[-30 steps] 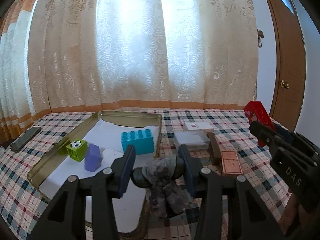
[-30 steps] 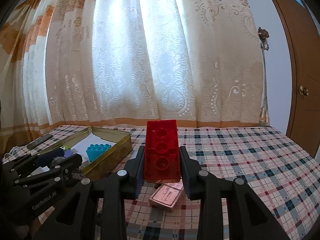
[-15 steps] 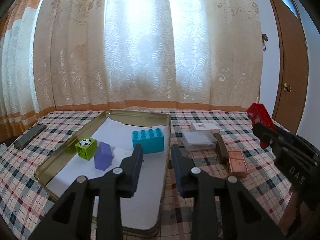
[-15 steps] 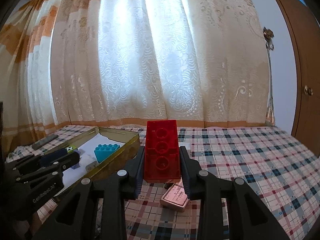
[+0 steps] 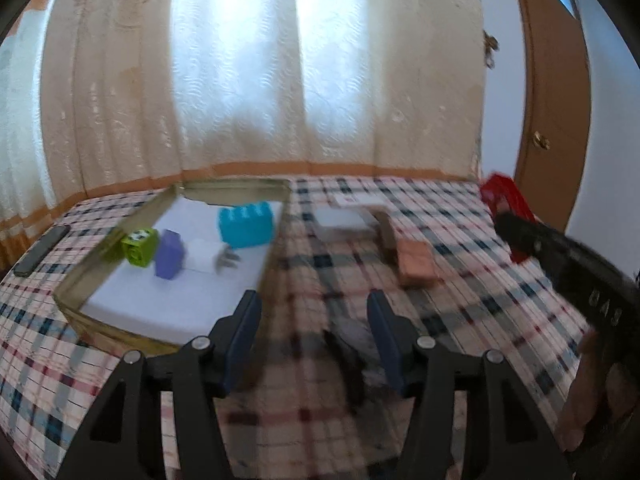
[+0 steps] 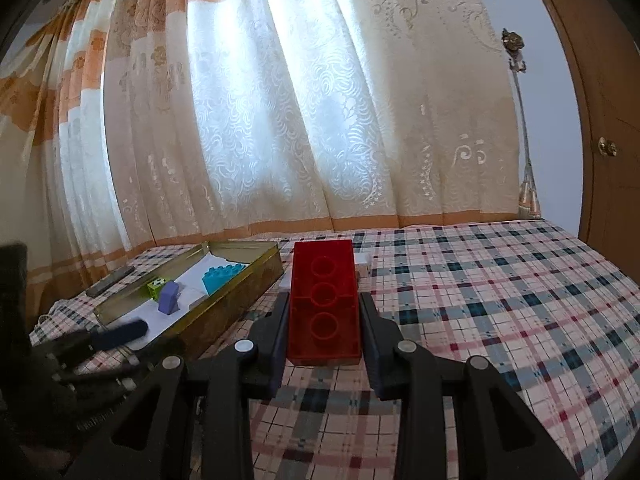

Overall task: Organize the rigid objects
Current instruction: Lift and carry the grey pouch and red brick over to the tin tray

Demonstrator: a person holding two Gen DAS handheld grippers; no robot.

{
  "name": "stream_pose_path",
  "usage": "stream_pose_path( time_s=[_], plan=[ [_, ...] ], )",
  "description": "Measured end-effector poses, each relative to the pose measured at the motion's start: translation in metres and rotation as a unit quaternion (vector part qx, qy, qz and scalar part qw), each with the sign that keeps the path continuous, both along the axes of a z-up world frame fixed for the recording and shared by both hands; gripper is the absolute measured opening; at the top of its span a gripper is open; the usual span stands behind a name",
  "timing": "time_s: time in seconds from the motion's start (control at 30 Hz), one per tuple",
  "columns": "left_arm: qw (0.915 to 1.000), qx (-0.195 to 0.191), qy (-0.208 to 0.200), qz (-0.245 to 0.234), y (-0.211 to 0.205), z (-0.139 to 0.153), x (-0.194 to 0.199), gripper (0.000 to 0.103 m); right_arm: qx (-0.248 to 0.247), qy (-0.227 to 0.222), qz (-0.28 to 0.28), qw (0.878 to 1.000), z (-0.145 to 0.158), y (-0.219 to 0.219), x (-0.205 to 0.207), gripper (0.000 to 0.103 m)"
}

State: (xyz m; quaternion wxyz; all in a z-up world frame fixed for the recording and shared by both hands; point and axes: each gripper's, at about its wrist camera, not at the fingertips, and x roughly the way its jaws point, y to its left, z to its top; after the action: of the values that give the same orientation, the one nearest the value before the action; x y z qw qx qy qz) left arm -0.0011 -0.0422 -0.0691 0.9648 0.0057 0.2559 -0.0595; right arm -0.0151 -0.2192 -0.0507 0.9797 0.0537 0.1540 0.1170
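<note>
My right gripper point(image 6: 324, 320) is shut on a red brick point(image 6: 323, 300), held above the checked cloth right of the gold tin tray point(image 6: 240, 284). The red brick also shows in the left wrist view point(image 5: 506, 204). My left gripper point(image 5: 314, 332) is open and empty, low over the cloth just right of the tray point(image 5: 120, 232). A blurred grey camouflage object point(image 5: 352, 344) lies between its fingers. In the tray are a blue brick point(image 5: 245, 226), a green football cube point(image 5: 141, 246), a purple block point(image 5: 170, 254) and a white plug point(image 5: 208, 256).
On the cloth right of the tray lie a clear plastic box point(image 5: 344, 220), a brown bar point(image 5: 388, 236) and a copper-coloured box point(image 5: 416, 264). A dark phone point(image 5: 40, 250) lies at the left edge. Curtains hang behind, and a wooden door point(image 5: 552, 92) stands right.
My left gripper was shut on a white plug over the tray. It has opened, moved right out of the tray, and the plug now lies inside. The right gripper stayed nearly still.
</note>
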Motion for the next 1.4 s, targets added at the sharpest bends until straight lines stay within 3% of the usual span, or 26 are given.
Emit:
stream_pose_path(
  time_s=[0.17,0.27,0.57,0.6,0.63,0.7,0.97,1.23,1.4],
  plan=[
    [0.9989,0.005,0.034,-0.031,-0.022,-0.008,-0.001,0.056,0.001,-0.009,0.001,1.0,0.0,-0.001,-0.007,0.035],
    [0.9972,0.017,0.067,-0.029,-0.03,-0.014,0.008,0.065,0.009,-0.013,0.004,1.0,-0.002,-0.004,-0.011,0.035],
    [0.9873,-0.012,0.155,-0.034,-0.027,-0.031,0.035,0.069,0.027,-0.002,0.011,1.0,-0.009,-0.009,-0.008,0.035],
    [0.9865,-0.017,0.159,-0.035,-0.027,-0.032,0.037,0.066,0.029,0.0,0.012,1.0,-0.01,-0.009,-0.008,0.035],
    [0.9864,-0.018,0.159,-0.036,-0.027,-0.033,0.038,0.054,0.03,0.001,0.013,0.999,-0.01,-0.009,-0.008,0.035],
    [0.986,-0.018,0.16,-0.042,-0.028,-0.033,0.038,0.044,0.032,0.001,0.014,0.999,-0.011,-0.01,-0.008,0.035],
    [0.9938,-0.008,0.101,-0.046,-0.026,-0.019,0.024,0.042,0.026,0.001,0.016,1.0,-0.008,-0.008,-0.009,0.035],
    [0.9993,-0.008,0.029,-0.021,-0.005,0.01,0.013,0.042,0.024,0.002,0.033,0.999,-0.002,0.003,-0.003,0.035],
    [0.9999,-0.012,0.005,0.009,0.022,0.028,0.017,0.042,0.022,0.005,0.059,0.998,0.008,0.016,0.007,0.035]
  ],
)
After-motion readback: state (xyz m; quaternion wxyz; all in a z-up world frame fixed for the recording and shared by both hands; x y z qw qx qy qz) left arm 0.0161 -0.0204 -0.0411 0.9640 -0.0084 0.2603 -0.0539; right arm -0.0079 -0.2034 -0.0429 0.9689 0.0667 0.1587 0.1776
